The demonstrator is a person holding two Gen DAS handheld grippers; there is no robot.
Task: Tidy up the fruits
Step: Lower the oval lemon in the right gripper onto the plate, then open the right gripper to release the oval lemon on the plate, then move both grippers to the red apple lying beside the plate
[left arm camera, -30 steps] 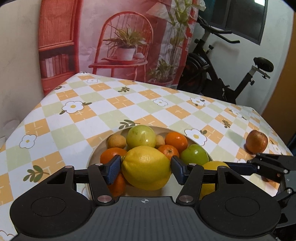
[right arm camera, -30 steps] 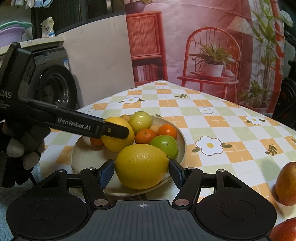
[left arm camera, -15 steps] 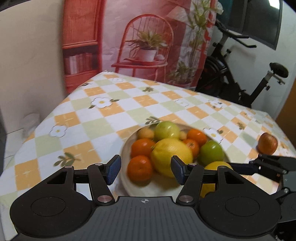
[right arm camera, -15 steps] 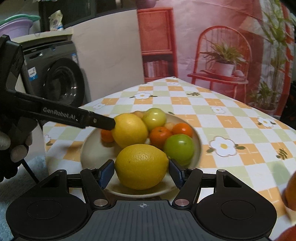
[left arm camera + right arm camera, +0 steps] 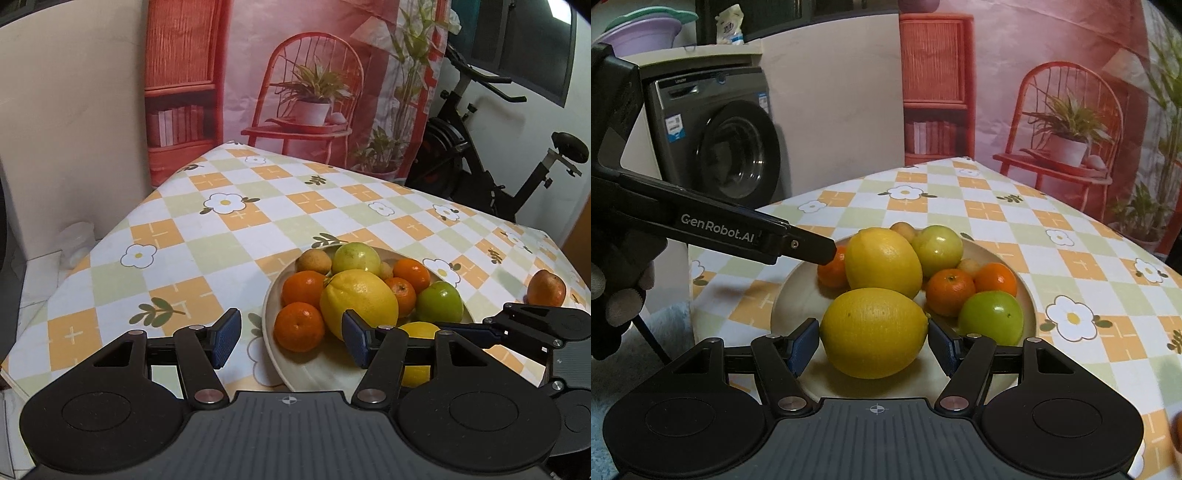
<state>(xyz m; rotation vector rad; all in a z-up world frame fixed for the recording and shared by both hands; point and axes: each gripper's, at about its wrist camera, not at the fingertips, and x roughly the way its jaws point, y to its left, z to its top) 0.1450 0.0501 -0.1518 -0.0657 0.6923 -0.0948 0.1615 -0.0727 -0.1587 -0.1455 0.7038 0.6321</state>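
Observation:
A beige plate (image 5: 325,373) holds a lemon (image 5: 358,301), several oranges, a green apple (image 5: 439,302), a yellow-green apple (image 5: 356,254) and small tan fruits. My left gripper (image 5: 291,339) is open and holds nothing; it hangs back at the plate's near left rim. From the right wrist view, one of its fingers (image 5: 812,251) reaches in beside the resting lemon (image 5: 882,260). My right gripper (image 5: 873,347) is shut on a second lemon (image 5: 873,332), low over the plate's (image 5: 801,291) near side. That held lemon (image 5: 417,328) shows partly behind my left finger.
A red apple (image 5: 546,288) lies on the checked tablecloth (image 5: 229,236) right of the plate. A gloved hand (image 5: 613,295) holds the left gripper. Left of the table stands a washing machine (image 5: 735,147); an exercise bike (image 5: 480,166) is behind it.
My left gripper let go of its lemon, which now lies on the plate, and drew back to the left. The right gripper kept its lemon and shifted a little along the plate.

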